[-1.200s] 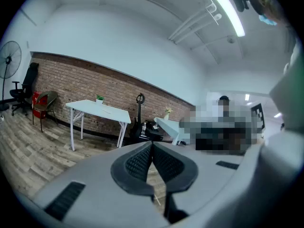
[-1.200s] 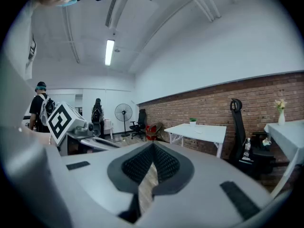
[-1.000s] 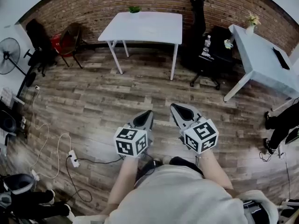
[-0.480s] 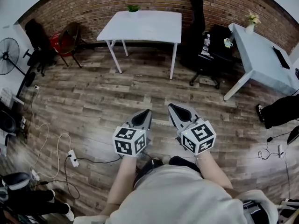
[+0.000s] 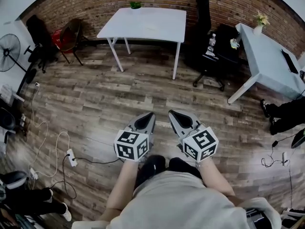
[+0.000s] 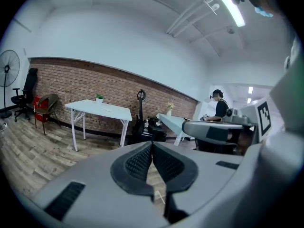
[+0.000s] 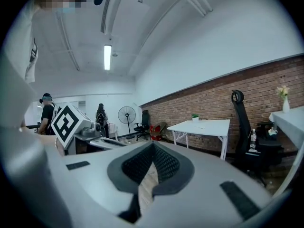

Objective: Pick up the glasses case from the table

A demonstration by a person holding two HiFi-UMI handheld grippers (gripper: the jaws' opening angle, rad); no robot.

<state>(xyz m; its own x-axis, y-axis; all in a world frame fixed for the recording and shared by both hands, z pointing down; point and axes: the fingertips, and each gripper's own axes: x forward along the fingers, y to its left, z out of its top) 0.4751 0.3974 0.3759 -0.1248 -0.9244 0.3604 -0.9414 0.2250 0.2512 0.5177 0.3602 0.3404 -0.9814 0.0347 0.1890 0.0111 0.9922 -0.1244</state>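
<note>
No glasses case shows clearly. A white table stands far ahead by the brick wall, with a small green plant at its back edge and a faint flat pale thing on top that I cannot identify. My left gripper and right gripper hang side by side over the wooden floor, close to my body and well short of the table. Both are shut with nothing between the pads. The left gripper view shows its closed pads and the table beyond. The right gripper view shows the same table.
A second pale table stands at the right, with a black office chair between the two tables. At the left are a red chair, a fan, and a power strip with cables on the floor. A person's legs show at the right edge.
Both grippers have drifted a little lower and nearer each other, still shut. The floor has shifted under the view, and the person's legs at the right have moved.
</note>
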